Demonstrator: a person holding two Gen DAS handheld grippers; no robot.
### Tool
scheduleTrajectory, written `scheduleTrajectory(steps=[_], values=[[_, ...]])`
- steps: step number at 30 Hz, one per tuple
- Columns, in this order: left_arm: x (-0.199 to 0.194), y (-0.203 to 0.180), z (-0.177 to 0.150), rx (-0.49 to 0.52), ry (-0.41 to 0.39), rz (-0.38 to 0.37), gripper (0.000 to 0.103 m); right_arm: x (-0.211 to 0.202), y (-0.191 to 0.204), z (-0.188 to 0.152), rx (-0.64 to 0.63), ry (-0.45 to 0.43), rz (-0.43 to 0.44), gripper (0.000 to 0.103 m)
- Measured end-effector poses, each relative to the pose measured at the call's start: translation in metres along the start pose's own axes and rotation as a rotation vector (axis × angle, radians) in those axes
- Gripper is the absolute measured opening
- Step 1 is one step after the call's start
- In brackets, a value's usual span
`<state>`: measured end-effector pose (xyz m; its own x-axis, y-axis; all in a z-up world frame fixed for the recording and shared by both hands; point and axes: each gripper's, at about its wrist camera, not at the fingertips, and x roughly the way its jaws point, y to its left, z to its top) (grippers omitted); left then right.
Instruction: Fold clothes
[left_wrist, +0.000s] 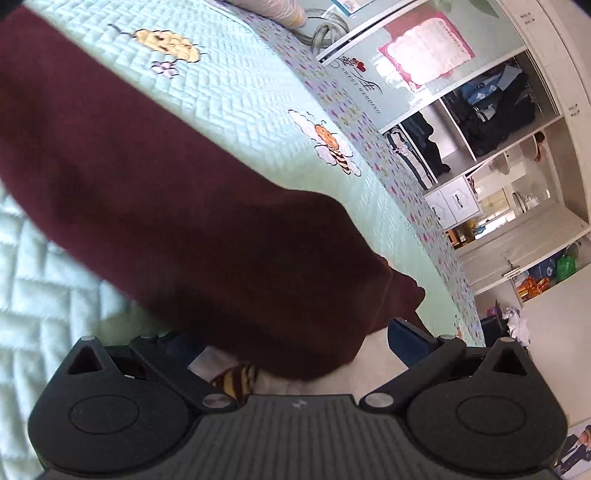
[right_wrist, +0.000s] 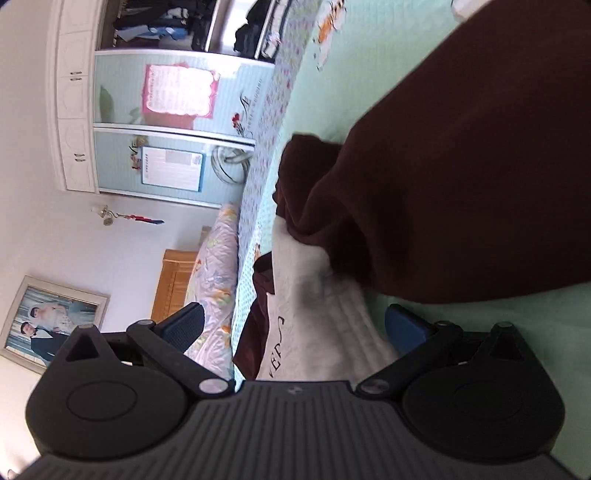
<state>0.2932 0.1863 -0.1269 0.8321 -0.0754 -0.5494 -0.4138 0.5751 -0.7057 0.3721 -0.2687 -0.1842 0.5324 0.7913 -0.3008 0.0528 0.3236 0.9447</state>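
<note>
Quilted bed — fingers apart, maroon garment

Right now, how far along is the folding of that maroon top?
Early to midway, I'd judge. Done: the maroon top is spread across the bed. In hand: both grippers look open, the left gripper at a sleeve cuff, the right gripper by a bunched edge with the white lining exposed. Left: sleeves and body folds.

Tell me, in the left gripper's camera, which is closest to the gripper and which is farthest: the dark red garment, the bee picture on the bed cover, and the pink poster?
1. Dark red garment: right at the left gripper, draped over it.
2. Bee picture: farther out on the bed cover, right of the garment.
3. Pink poster: farthest, on the wardrobe door beyond the bed.
</note>
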Motion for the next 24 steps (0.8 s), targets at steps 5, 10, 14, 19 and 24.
scheduleTrajectory(steps=[5,10,14,19,24], values=[[0.012,-0.010,0.006,0.008,-0.006,0.023,0.102,0.006,0.013,-0.006,0.100,-0.151,-0.168,0.100],[0.012,-0.012,0.005,0.063,-0.014,0.028,0.102,-0.011,0.001,-0.024,0.218,-0.356,-0.155,0.090],[0.011,-0.014,0.005,0.102,-0.018,0.035,0.100,-0.007,0.002,-0.022,0.220,-0.404,-0.163,0.091],[0.000,-0.010,0.008,0.073,-0.033,0.112,0.064,-0.014,-0.022,-0.022,0.300,-0.471,-0.088,0.039],[-0.002,-0.006,0.016,0.109,-0.016,0.169,0.018,-0.014,-0.037,-0.021,0.246,-0.446,-0.084,0.014]])
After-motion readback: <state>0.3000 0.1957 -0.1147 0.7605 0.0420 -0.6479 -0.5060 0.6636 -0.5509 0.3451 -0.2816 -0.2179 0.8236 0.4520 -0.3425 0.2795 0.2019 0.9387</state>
